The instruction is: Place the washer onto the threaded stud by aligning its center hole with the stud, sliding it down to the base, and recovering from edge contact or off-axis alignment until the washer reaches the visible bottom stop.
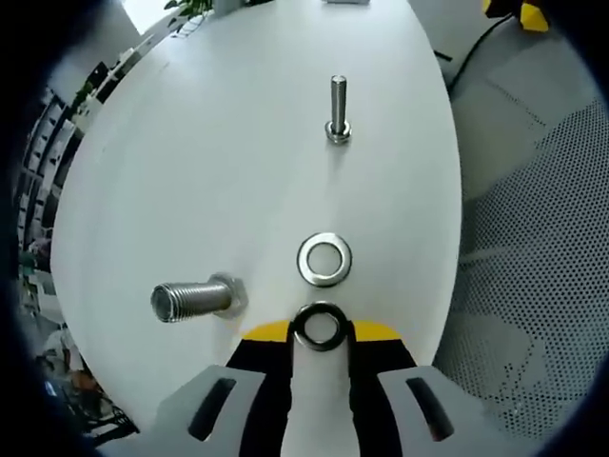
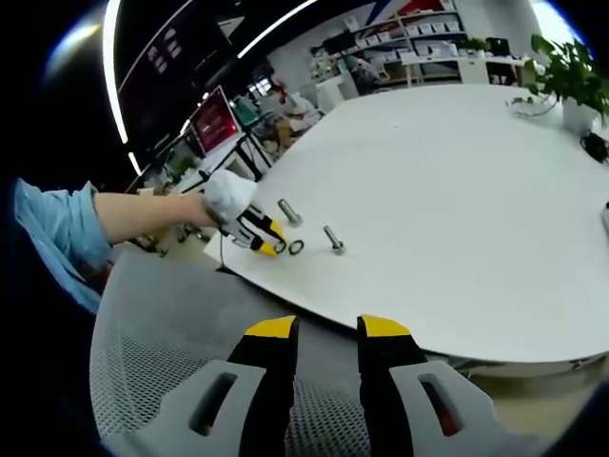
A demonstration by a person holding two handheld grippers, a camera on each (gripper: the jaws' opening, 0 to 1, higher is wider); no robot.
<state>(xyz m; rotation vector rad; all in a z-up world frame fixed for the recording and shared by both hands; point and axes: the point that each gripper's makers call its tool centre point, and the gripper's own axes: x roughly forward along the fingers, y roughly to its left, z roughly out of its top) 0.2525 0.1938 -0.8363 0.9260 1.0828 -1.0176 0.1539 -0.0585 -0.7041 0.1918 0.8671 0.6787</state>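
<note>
In the left gripper view, the left gripper (image 1: 321, 328) sits at the near edge of the white table (image 1: 190, 171), its yellow-tipped jaws drawn narrow around a dark washer (image 1: 320, 326) pinched between the tips. Just beyond it a second, silver washer (image 1: 324, 259) lies flat on the tabletop, apart from the held one. Farther along the same line a slim threaded stud (image 1: 338, 107) stands upright on its head, with bare white surface all round it. A thicker bolt (image 1: 195, 298) lies on its side to the left, near the table edge and well apart from the stud. To the right the tabletop curves away to a grey perforated chair back (image 1: 533, 238). In the right gripper view, the right gripper (image 2: 326, 328) hangs over the grey mesh chair (image 2: 171, 333), off the table, its jaws narrowly parted and holding nothing. From there the white-gloved hand (image 2: 228, 195) holds the left gripper at the table rim, with the washers, bolt and stud close by and broad open tabletop beyond.
</note>
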